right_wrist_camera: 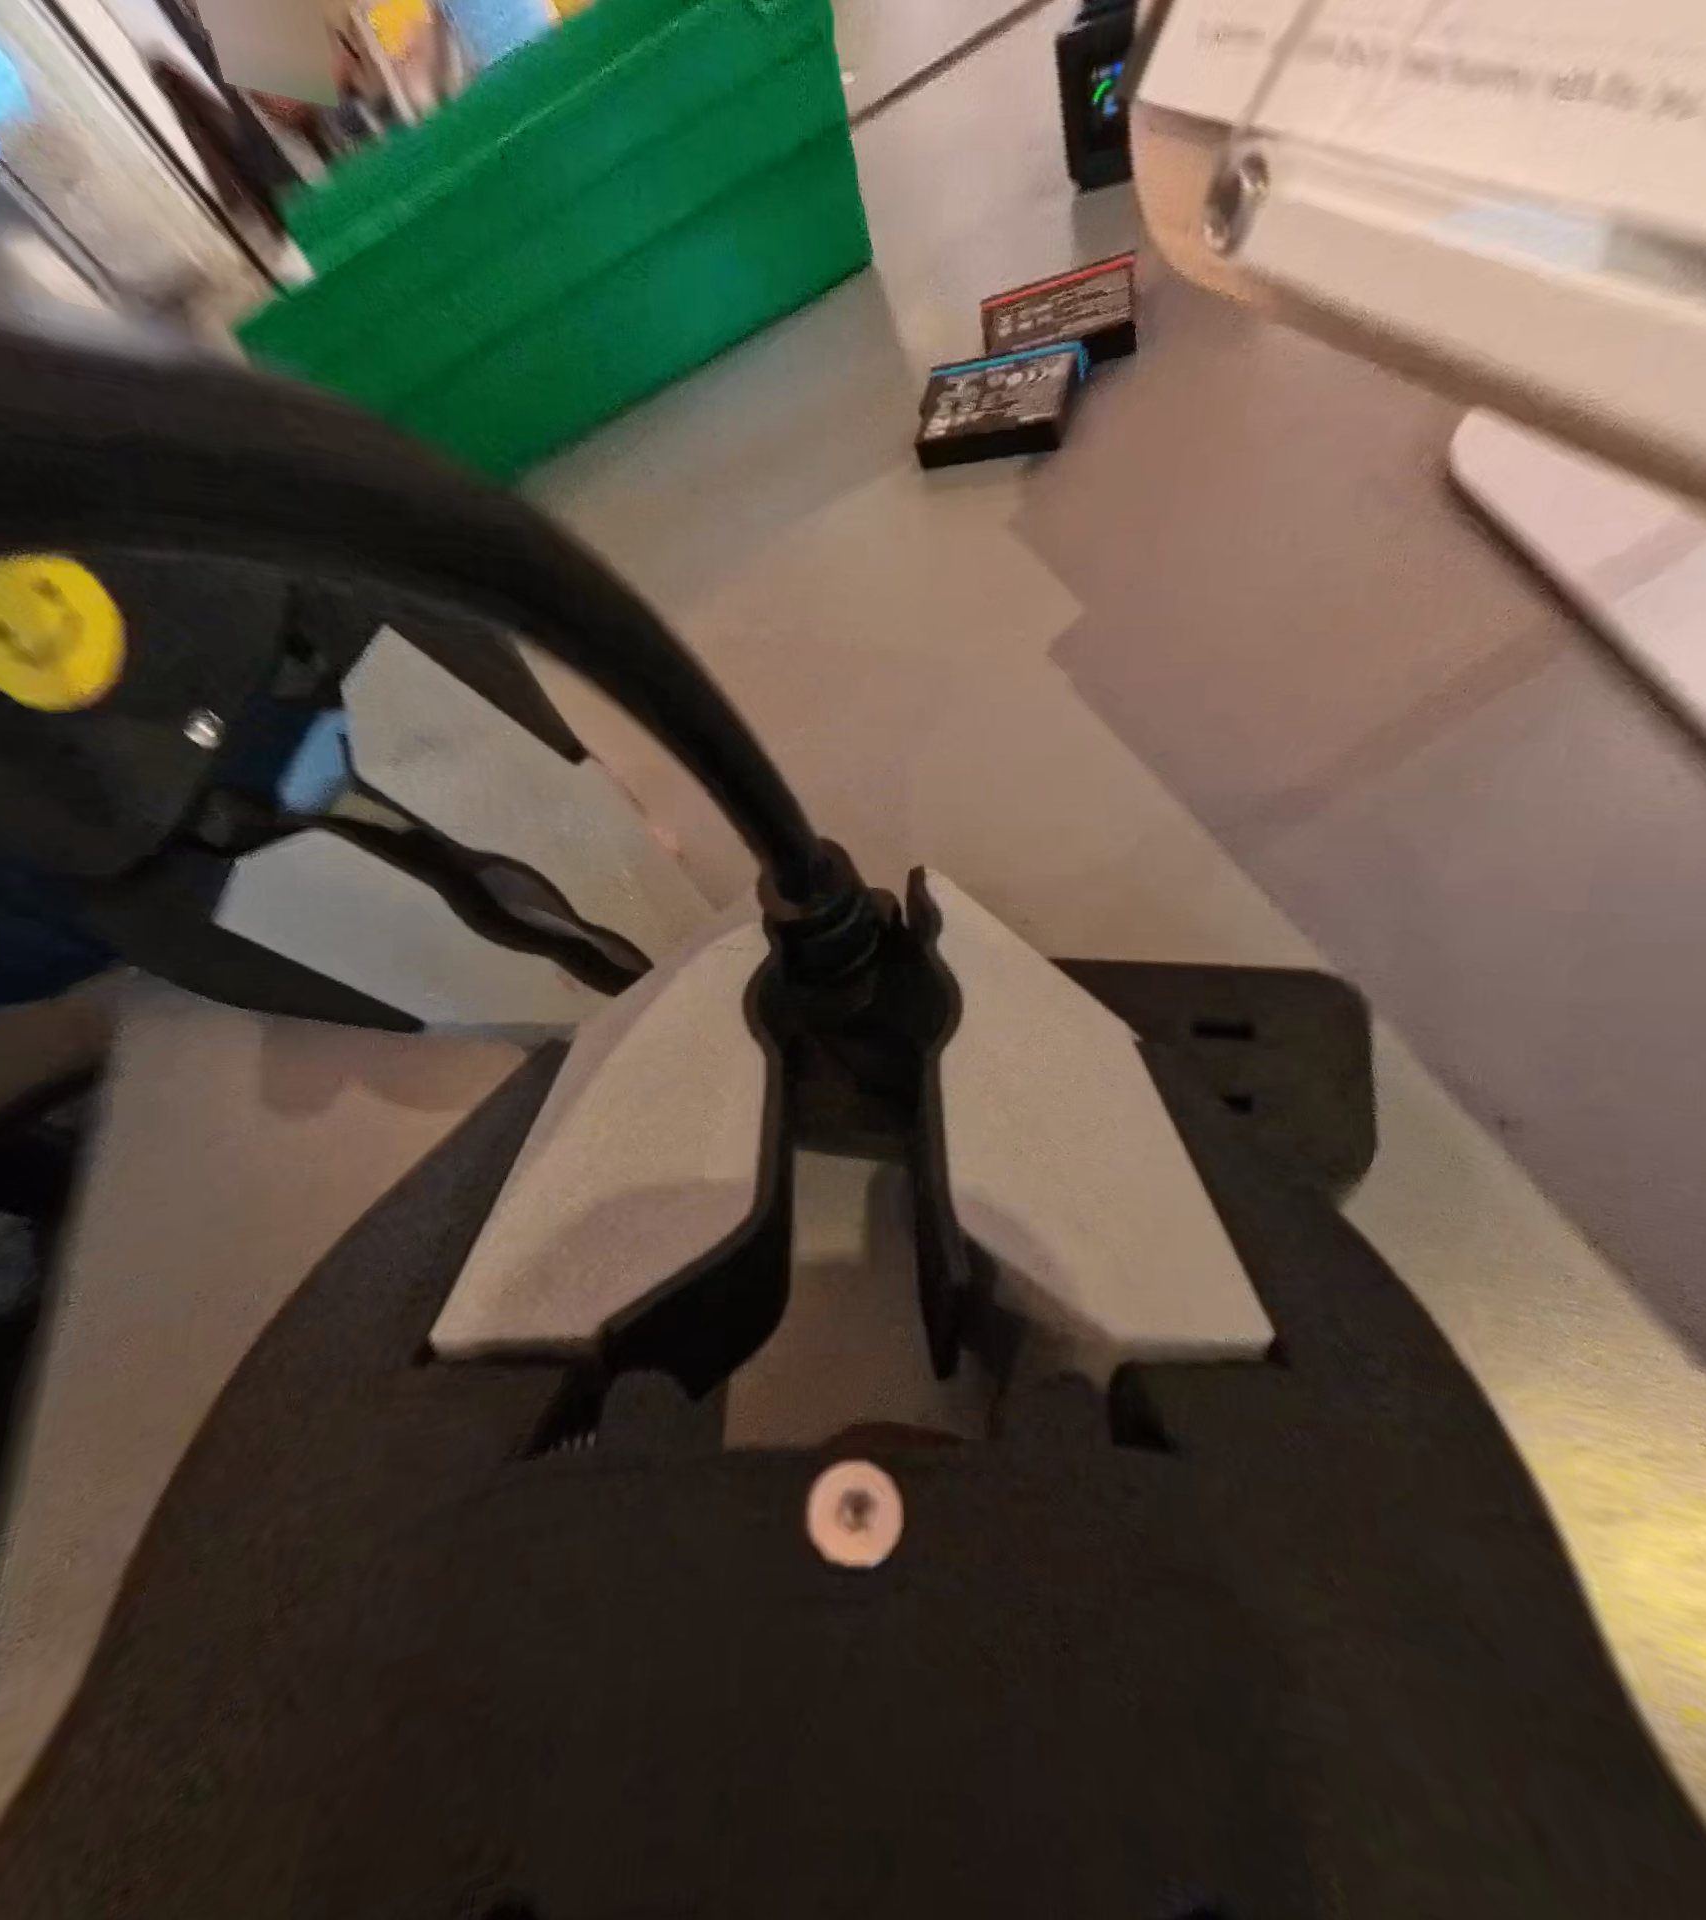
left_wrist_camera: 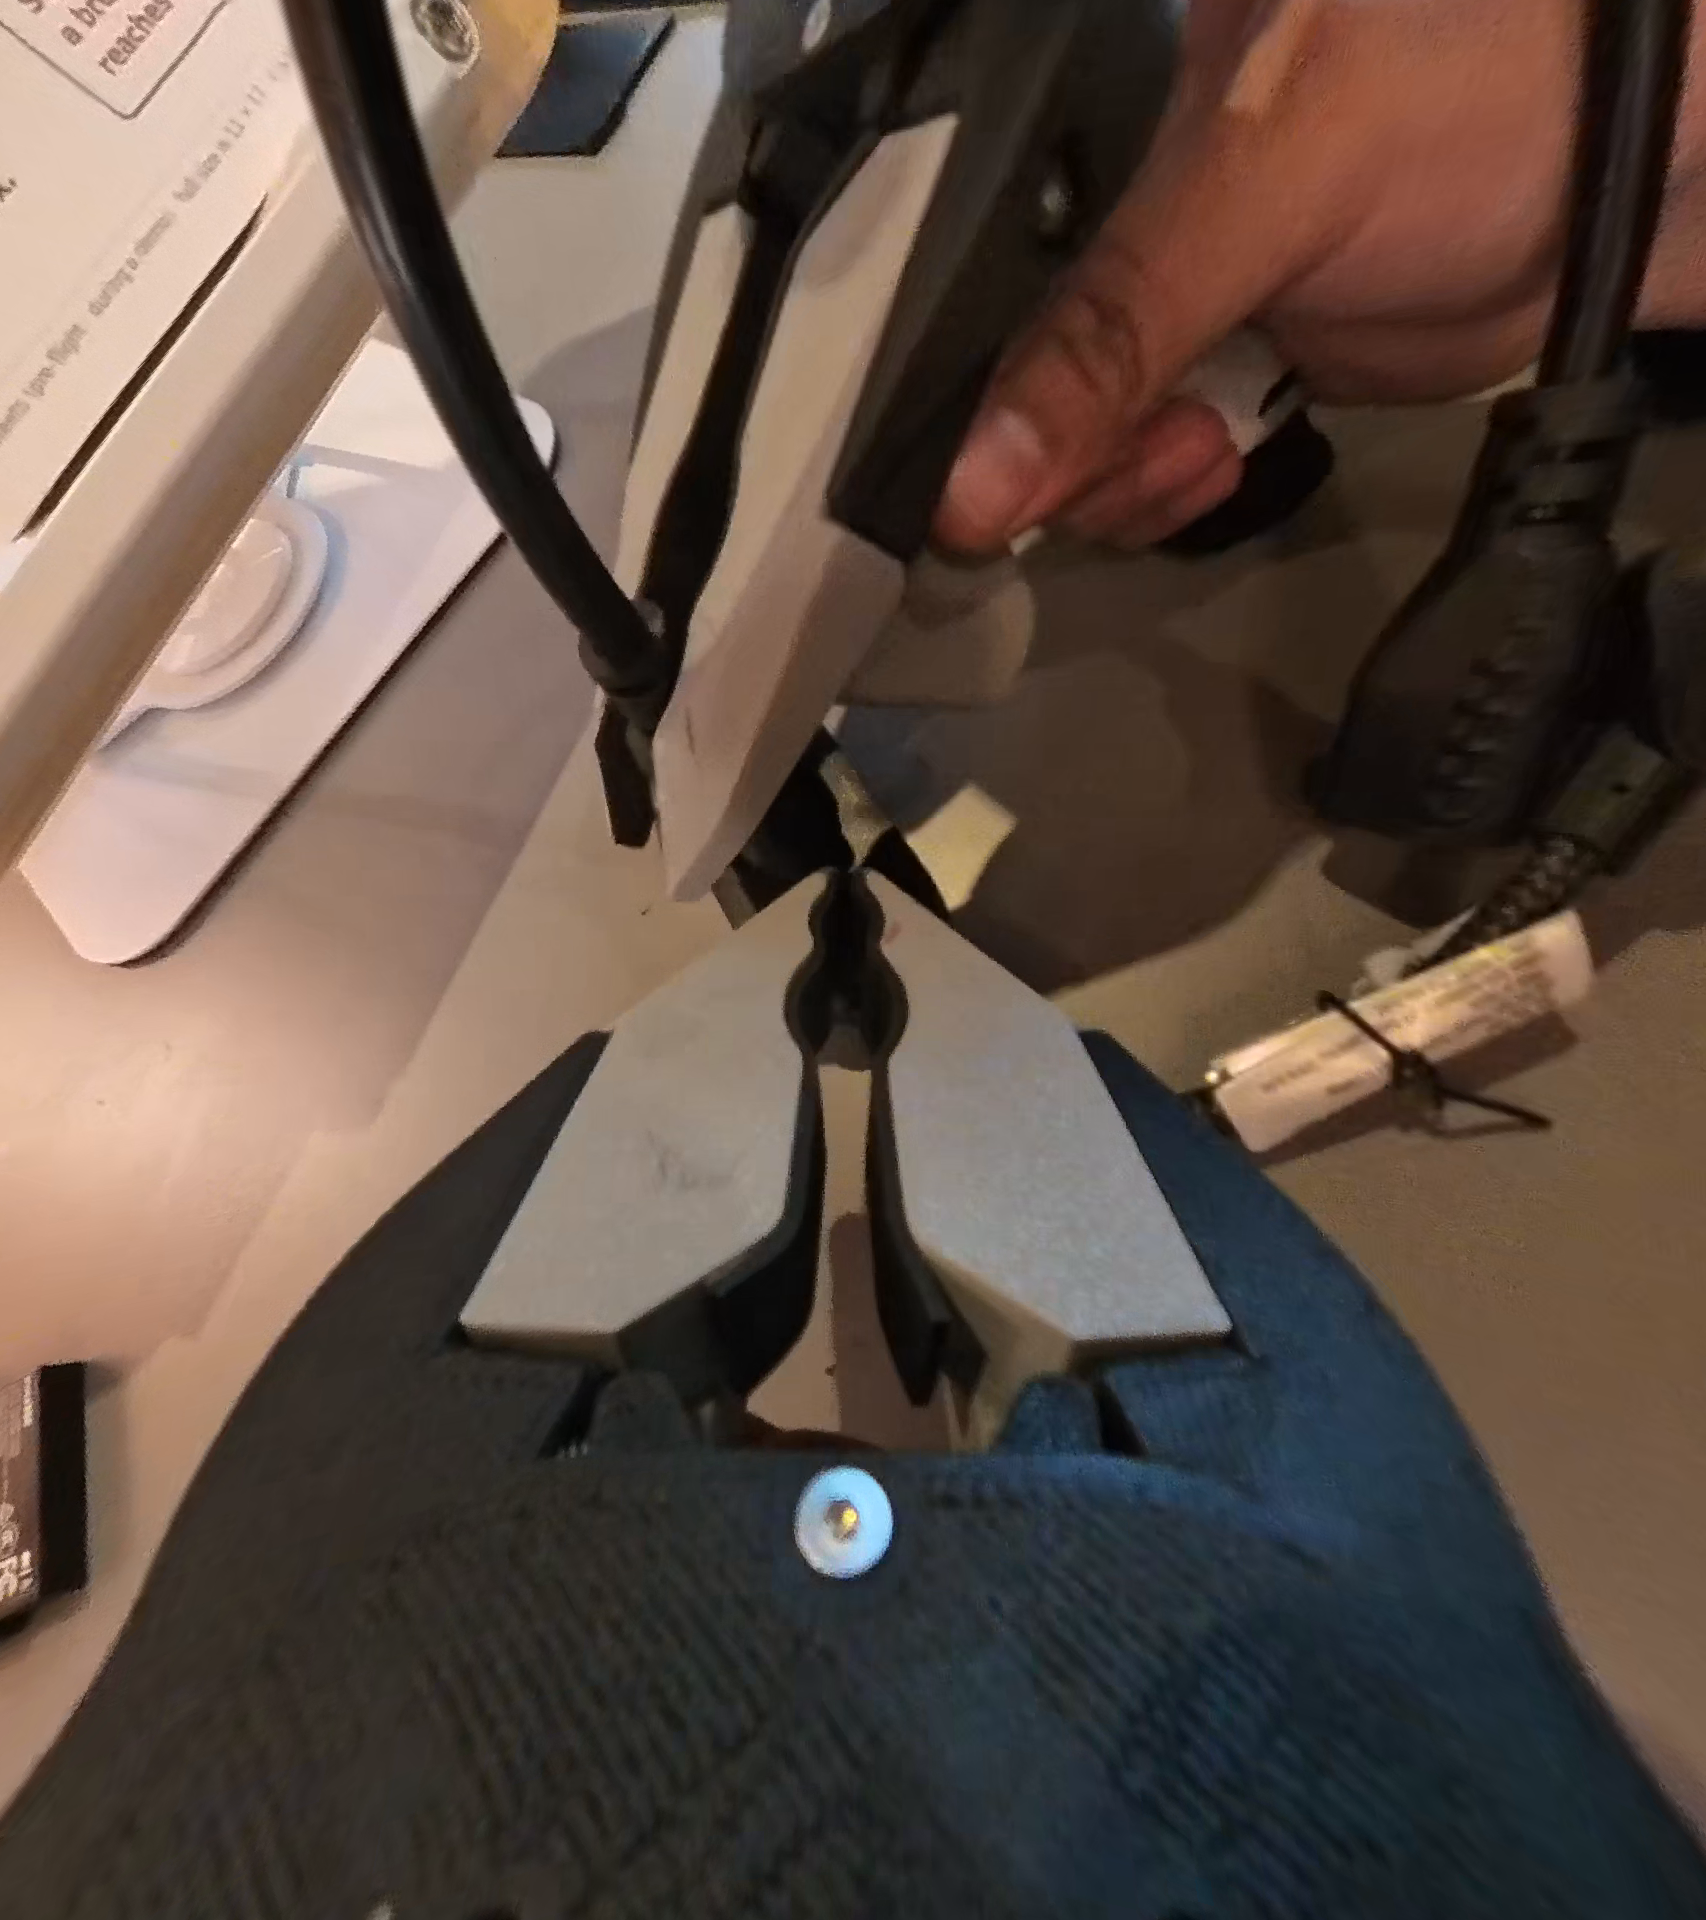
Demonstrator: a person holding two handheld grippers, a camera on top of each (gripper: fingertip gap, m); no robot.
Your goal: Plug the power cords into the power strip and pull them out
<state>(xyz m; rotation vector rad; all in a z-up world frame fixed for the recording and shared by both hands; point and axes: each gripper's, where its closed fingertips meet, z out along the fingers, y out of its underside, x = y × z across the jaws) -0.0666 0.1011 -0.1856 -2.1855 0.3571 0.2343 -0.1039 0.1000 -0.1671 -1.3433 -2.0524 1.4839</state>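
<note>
Left wrist view has the left tongs [left_wrist_camera: 844,904] squeezed nearly together with nothing visibly between them, nosed right up under the right tongs [left_wrist_camera: 724,831], probably steadying things. A hand [left_wrist_camera: 1244,343] works the right tool, and a black power cord [left_wrist_camera: 475,395] loops down to it. Another plug [left_wrist_camera: 1493,665] sits on the table [left_wrist_camera: 1451,1299] off to the side.

Right wrist view shows the right tongs [right_wrist_camera: 854,935] clamped on the cord's plug [right_wrist_camera: 844,956] just above the black power strip [right_wrist_camera: 1254,1070], whose slots peek out beside them. Gripping at the plug body makes sense, since it lets you push straight in. Can't tell if the prongs are seated.
</note>
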